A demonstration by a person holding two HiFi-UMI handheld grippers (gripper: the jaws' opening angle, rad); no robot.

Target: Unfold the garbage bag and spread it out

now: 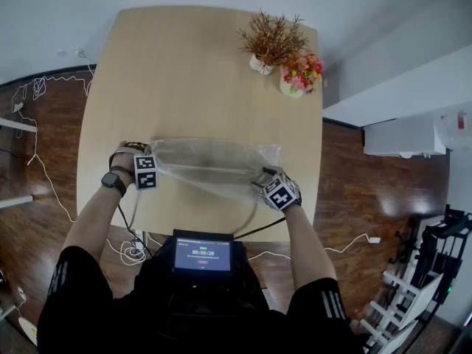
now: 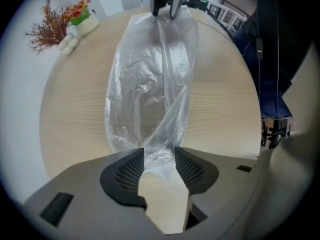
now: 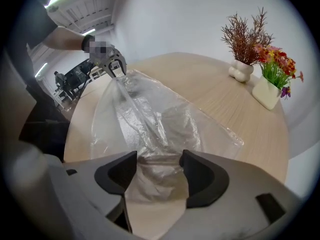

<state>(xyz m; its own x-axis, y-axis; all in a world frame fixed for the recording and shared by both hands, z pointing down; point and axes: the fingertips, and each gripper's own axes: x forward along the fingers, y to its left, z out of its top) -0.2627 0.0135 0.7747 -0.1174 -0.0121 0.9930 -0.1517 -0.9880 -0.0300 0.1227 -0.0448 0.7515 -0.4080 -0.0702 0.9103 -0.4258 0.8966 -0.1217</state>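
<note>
A clear, crinkled plastic garbage bag (image 1: 214, 161) lies stretched lengthwise on the pale wooden counter (image 1: 192, 72), seemingly almost fully spread. The left gripper (image 2: 159, 165) and right gripper (image 3: 158, 170) straddle its ends, jaws apart, unclamped.

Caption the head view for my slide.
Left gripper and right gripper, jaws open, at opposite ends of a clear garbage bag lying spread on the wooden table.

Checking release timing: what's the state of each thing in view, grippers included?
left gripper, open, end of the garbage bag between its jaws
right gripper, open, other end of the garbage bag between its jaws
garbage bag, unfolded, lying wrinkled on the table between both grippers
dried-plant vase, upright
flower pot, upright
chest screen, lit
</note>
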